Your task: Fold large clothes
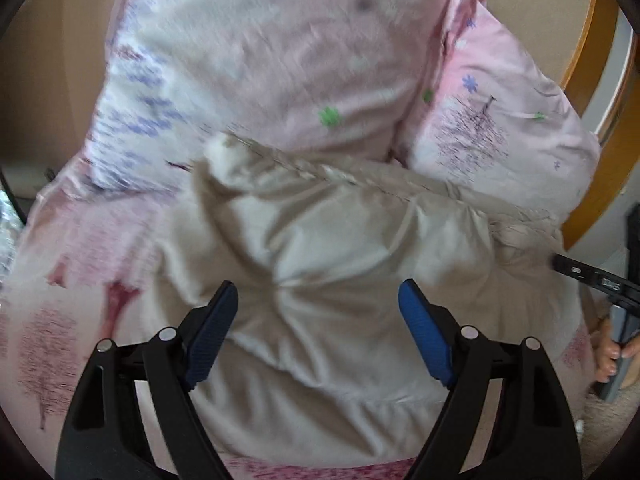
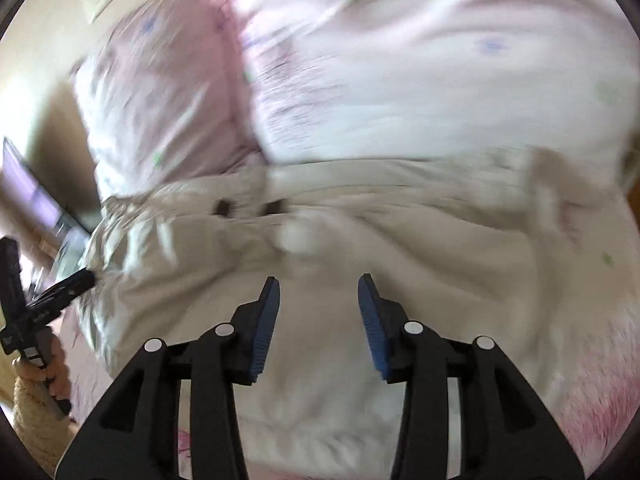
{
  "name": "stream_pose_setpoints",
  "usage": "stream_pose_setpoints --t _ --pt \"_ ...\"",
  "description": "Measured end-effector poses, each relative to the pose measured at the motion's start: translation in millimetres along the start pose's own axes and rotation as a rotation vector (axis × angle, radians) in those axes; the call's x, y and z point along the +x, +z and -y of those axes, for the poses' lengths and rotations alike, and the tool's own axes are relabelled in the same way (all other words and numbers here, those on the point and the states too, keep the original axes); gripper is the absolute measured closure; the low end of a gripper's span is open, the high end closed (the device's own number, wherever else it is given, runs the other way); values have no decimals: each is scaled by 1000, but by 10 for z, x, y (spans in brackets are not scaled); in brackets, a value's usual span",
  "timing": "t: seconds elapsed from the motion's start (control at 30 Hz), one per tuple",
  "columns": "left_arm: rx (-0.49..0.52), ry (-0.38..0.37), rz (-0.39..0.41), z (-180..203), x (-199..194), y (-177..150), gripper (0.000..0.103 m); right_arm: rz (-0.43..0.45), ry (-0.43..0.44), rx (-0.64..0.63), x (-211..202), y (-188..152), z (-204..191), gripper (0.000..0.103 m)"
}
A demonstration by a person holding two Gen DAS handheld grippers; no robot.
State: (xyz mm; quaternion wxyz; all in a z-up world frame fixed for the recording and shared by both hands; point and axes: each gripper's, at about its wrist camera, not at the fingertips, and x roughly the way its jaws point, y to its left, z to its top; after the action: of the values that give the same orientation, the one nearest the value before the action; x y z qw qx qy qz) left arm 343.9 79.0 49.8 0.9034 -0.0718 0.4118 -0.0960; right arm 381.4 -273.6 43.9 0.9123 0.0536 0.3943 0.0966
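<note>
Pink bedding (image 1: 280, 60) under beige garment (image 1: 320, 240); black buttons (image 2: 224, 208) only right view.

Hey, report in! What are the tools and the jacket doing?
Left tool open, empty. Right tool open, empty. Beige jacket lies crumpled on pink bedding. Nothing blocking.

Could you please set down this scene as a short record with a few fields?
surface: bed with pink patterned sheet
garment: beige coat, crumpled on the sheet
behind garment: two pink pillows
left gripper: open above the coat, nothing between the jaws
right gripper: open above the coat, nothing gripped
image quality: right wrist view blurred
</note>
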Motion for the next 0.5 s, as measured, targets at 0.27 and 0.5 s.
stream_pose_setpoints --t 0.27,0.5 --pt "-50 61 -101 -173 384 -20 19 -141 -18 194 608 -125 535 60" --pt "-96 50 -128 -248 496 -42 17 -151 11 226 692 -124 541 59"
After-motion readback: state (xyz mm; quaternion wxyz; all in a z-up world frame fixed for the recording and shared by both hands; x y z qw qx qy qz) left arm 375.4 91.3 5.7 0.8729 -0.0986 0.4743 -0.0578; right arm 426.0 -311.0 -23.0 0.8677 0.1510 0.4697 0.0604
